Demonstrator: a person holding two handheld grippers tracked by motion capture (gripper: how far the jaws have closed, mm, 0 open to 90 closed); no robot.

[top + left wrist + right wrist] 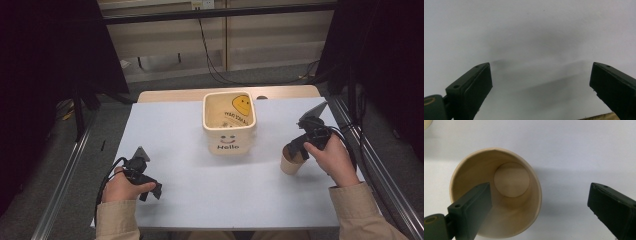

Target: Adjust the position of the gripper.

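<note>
Worktop (190, 150): pale blue-white sheet, plain; light wood edge at far side.
Square container (229, 123): cream, with a yellow smiley face inside the far wall, dark lettering, and "Hello" under a small smile on the front.
Paper cup (496, 192): tan, unpatterned, lighter round base.
Left gripper (150, 189): black.
Right gripper (296, 148): black; jaws dark grey-green.
Sleeves (360, 212): beige.

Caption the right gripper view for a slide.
Open right gripper poised over an empty paper cup, one jaw inside its rim, one outside.
</note>
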